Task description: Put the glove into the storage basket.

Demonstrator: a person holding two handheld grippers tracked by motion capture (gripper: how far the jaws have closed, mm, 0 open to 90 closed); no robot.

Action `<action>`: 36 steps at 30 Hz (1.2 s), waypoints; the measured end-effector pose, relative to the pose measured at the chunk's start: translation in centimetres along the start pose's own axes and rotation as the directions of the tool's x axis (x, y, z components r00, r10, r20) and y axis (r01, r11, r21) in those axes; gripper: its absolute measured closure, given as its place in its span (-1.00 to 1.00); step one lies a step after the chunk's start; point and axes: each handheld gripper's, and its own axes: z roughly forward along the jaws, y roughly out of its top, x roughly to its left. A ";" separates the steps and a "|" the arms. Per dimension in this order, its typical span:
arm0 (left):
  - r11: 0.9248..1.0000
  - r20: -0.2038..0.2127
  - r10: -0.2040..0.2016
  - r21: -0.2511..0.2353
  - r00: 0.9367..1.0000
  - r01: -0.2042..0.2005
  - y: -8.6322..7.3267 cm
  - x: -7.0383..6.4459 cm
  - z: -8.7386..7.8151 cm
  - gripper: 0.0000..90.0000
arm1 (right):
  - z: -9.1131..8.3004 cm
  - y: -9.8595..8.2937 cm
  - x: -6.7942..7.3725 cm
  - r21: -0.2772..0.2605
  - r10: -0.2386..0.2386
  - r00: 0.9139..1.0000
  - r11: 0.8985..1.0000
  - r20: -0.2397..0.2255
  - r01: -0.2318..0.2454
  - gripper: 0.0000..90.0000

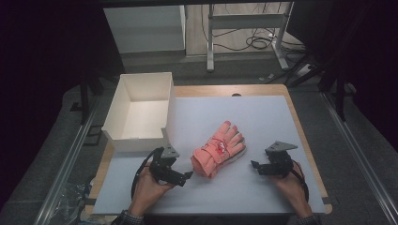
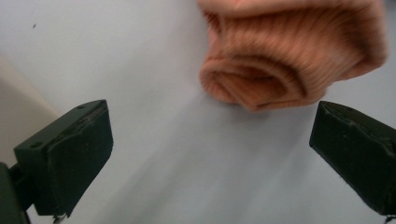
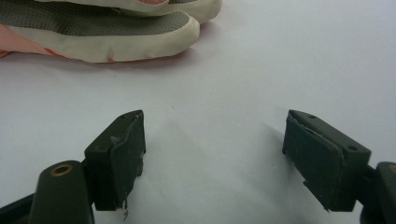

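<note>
Lying on the tabletop (image 1: 263, 117) between the left gripper (image 1: 187, 176) and right gripper (image 1: 254, 164), both jaws wide and empty, the pink gloves (image 1: 218, 148) look soft, light, best pinched at the ribbed cuff (image 2: 261, 84)

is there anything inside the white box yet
No, in the high view the white box shows a bare floor, and the pink gloves lie on the table mat beside it.

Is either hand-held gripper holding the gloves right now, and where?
Nothing is held. Left hand-held gripper and right hand-held gripper are open beside the gloves.
</note>
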 end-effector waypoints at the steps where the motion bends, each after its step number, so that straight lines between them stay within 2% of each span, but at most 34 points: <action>1: 1.000 0.004 0.006 0.001 1.000 -0.006 0.3 -0.1 -0.1 -1.00 | 0.0 0.0 0.0 0.000 0.000 1.000 1.000 0.000 0.000 -0.53; 7: 1.000 0.044 0.014 -0.010 0.999 -0.014 2.5 -1.0 -0.6 -1.00 | 0.0 0.0 0.0 -0.003 0.003 1.000 1.000 -0.002 -0.003 -0.53; 11: 1.000 0.051 0.016 -0.007 0.999 -0.016 4.2 -1.6 -0.3 -1.00 | 0.0 0.0 0.0 -0.002 0.003 1.000 1.000 -0.003 -0.003 -0.53; 15: 1.000 0.049 0.027 -0.003 0.998 -0.027 6.0 -2.2 0.5 -1.00 | 0.0 -0.1 -0.1 -0.001 0.002 1.000 1.000 -0.004 -0.002 -0.53; 20: 0.998 0.019 0.054 0.029 0.998 -0.055 7.8 -2.9 2.5 -1.00 | 0.0 -0.1 -0.1 -0.003 0.005 1.000 1.000 -0.006 -0.005 -0.53; 22: 0.998 0.012 0.047 0.034 0.999 -0.048 8.3 -2.9 3.4 -1.00 | 0.0 -0.1 -0.1 -0.003 0.005 1.000 1.000 -0.007 -0.005 -0.54; 25: 0.998 0.008 0.042 0.047 0.999 -0.043 8.9 -3.0 4.6 -1.00 | 0.0 -0.1 -0.1 -0.003 0.008 1.000 1.000 -0.011 -0.008 -0.54; 32: 0.996 0.038 0.028 0.079 0.999 -0.031 9.1 -3.4 7.0 -1.00 | 0.0 -0.1 -0.1 -0.004 0.008 1.000 1.000 -0.013 -0.008 -0.55; 35: 0.990 0.016 0.053 0.130 0.998 -0.054 8.6 -3.9 8.1 -1.00 | 0.0 -0.1 -0.1 -0.005 0.004 1.000 1.000 -0.011 -0.004 -0.55; 36: 0.990 0.016 0.053 0.130 0.998 -0.054 8.6 -3.9 8.1 -1.00 | 0.0 -0.1 -0.1 -0.005 0.004 1.000 1.000 -0.011 -0.004 -0.55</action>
